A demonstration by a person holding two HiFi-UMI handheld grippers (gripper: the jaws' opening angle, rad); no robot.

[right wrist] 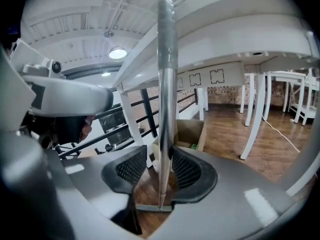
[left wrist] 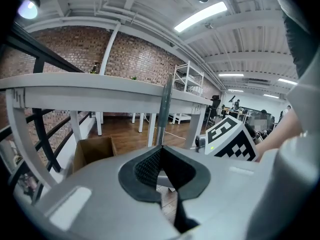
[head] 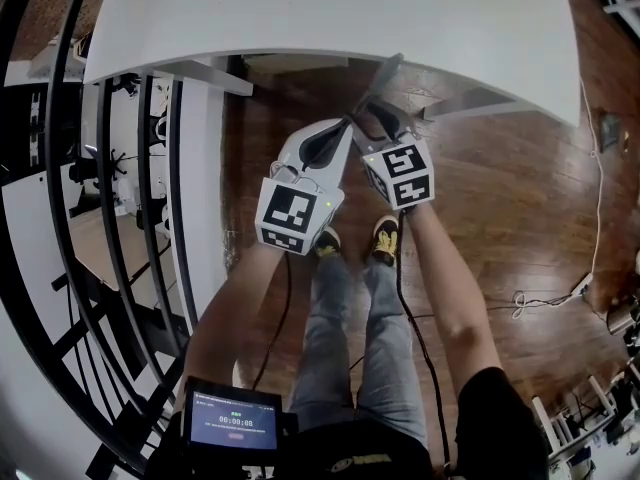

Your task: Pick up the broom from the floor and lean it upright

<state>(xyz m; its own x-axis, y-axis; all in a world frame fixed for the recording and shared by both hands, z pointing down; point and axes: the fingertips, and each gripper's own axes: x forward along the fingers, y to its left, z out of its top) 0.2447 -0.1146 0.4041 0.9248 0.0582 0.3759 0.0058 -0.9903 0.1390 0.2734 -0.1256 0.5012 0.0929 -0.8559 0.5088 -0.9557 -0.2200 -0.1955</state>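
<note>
The broom's grey metal handle (head: 378, 80) stands nearly upright, and its top rests against the edge of the white table (head: 300, 8). My left gripper (head: 345, 126) is shut on the handle (left wrist: 165, 109), which rises just past its closed pads (left wrist: 145, 166). My right gripper (head: 380, 120) sits beside it on the same handle (right wrist: 166, 84). The shaft runs between its parted jaws: the left pad (right wrist: 131, 168) stands clear and the right pad (right wrist: 186, 170) is close alongside. The broom's head is hidden below the grippers.
A black stair railing (head: 100, 218) runs down the left. An open cardboard box (left wrist: 92, 151) sits on the wooden floor under the table, near white table legs (right wrist: 252, 129). A white cable (head: 545, 298) lies on the floor at right. The person's shoes (head: 385, 238) are just below the grippers.
</note>
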